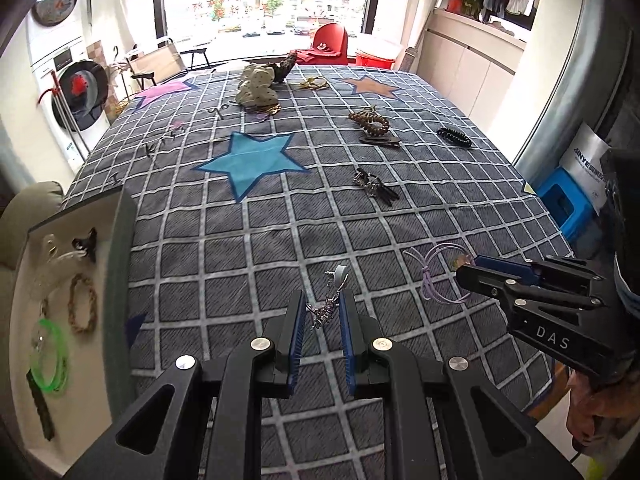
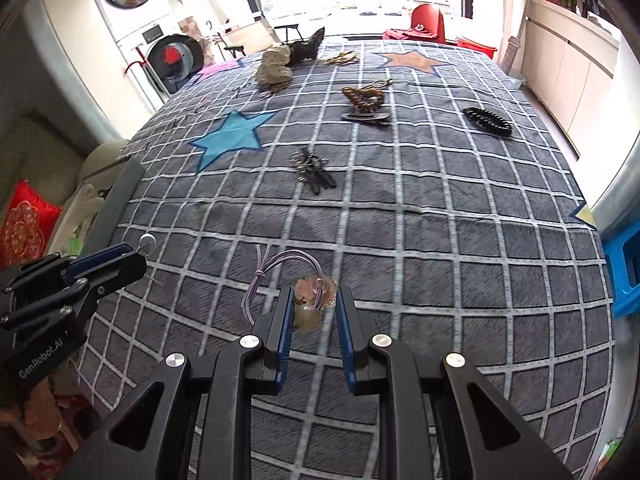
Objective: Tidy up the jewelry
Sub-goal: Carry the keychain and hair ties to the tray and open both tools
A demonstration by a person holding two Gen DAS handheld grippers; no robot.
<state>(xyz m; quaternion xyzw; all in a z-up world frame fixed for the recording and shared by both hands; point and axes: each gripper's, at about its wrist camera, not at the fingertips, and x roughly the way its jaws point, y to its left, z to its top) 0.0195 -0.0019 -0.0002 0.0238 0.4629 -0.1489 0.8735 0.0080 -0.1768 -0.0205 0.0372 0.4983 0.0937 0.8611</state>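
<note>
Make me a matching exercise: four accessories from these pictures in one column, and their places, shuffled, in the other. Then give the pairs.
1. silver earring
2. purple hair tie
3. green bangle
4. black coil hair tie

A. lying in the white tray
B. between the left gripper's fingers
C. far right on the checked cloth
D. between the right gripper's fingers

Pairs: 1-B, 2-D, 3-A, 4-C

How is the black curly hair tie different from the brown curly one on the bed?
The black coil hair tie is black and lies stretched out long; the brown coil hair tie is brown and bunched into a rounder heap. The black one lies alone, near the right edge of the cloth; the brown one sits just behind a dark hair clip. Both are spiral bands lying loose on the checked cloth.
</note>
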